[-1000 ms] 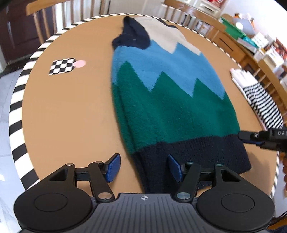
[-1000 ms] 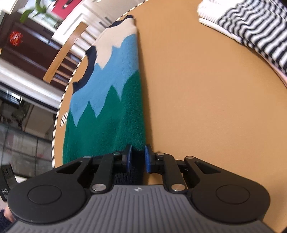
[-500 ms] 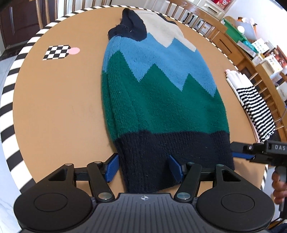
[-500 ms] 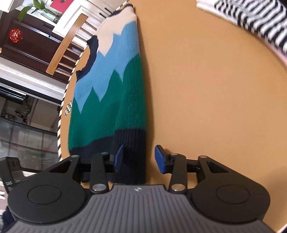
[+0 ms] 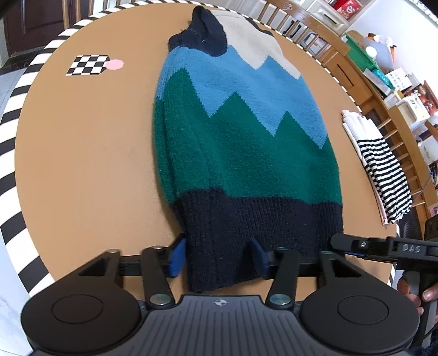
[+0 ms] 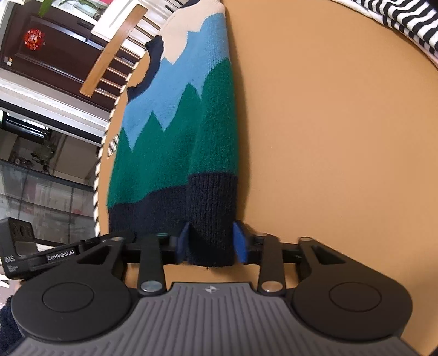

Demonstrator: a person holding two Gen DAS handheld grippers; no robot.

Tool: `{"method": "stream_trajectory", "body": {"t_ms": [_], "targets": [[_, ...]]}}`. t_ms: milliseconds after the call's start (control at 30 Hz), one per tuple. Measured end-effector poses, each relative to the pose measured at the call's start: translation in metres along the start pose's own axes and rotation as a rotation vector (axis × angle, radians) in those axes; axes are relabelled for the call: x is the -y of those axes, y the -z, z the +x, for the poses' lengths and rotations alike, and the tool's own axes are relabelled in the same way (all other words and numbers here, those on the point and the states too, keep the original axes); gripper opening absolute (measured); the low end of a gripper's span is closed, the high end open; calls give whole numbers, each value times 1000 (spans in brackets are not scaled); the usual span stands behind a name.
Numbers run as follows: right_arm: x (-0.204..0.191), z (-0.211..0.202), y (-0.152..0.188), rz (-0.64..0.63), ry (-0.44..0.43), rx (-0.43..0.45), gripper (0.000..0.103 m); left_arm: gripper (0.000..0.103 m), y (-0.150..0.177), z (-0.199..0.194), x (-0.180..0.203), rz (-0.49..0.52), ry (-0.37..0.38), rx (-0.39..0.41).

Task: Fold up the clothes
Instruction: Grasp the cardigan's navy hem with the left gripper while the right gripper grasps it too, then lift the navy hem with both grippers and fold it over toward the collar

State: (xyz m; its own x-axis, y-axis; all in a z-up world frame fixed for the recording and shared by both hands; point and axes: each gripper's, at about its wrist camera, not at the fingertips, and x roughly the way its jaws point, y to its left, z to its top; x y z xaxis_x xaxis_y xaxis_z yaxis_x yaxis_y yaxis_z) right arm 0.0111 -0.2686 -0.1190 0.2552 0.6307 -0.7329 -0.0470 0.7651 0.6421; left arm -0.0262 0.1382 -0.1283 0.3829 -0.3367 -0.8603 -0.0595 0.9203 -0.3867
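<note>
Tabletop [image 5: 82, 169] first: your round tan table, rimmed in black-and-white stripes, fills both views, with wooden chairs [image 5: 306, 30] ringing its far edge. Your knitted sweater [image 5: 241, 142] lies flat along the middle of it, sleeves folded in so it forms a long narrow shape: navy hem nearest you, then green and blue zigzag bands, a cream top and the navy collar at the far end. To your right, well apart from the sweater, a folded black-and-white striped garment [image 5: 383, 175] rests near the table edge; from the right wrist it shows only as a corner [image 6: 405, 22]. On the far left of the table sits a checkerboard marker [image 5: 87, 65] with a pink dot [image 5: 115, 64] touching it.

Your left gripper [image 5: 217, 256] is spread wide, its blue pads on either side of the hem's left corner, not closed on it. Your right gripper [image 6: 212, 245] is likewise released, straddling the hem's right corner, where a folded-in sleeve cuff lies on top. Nothing stands between either gripper and the hem.
</note>
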Motion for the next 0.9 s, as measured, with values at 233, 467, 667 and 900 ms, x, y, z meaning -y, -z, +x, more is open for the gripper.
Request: {"method": "stream_trajectory", "body": {"t_ms": [233, 467, 667, 900], "targets": [[-2, -3, -3, -28, 15, -1, 17, 14, 2, -3, -13, -111, 44, 7], [-15, -30, -7, -86, -12, 41, 17, 14, 0, -30, -4, -126, 105, 54], [-12, -61, -8, -30, -64, 26, 17, 14, 4, -53, 3, -156, 164, 31], [-3, -95, 14, 133, -142, -106, 17, 14, 37, -67, 0, -344, 302, -135]]}}
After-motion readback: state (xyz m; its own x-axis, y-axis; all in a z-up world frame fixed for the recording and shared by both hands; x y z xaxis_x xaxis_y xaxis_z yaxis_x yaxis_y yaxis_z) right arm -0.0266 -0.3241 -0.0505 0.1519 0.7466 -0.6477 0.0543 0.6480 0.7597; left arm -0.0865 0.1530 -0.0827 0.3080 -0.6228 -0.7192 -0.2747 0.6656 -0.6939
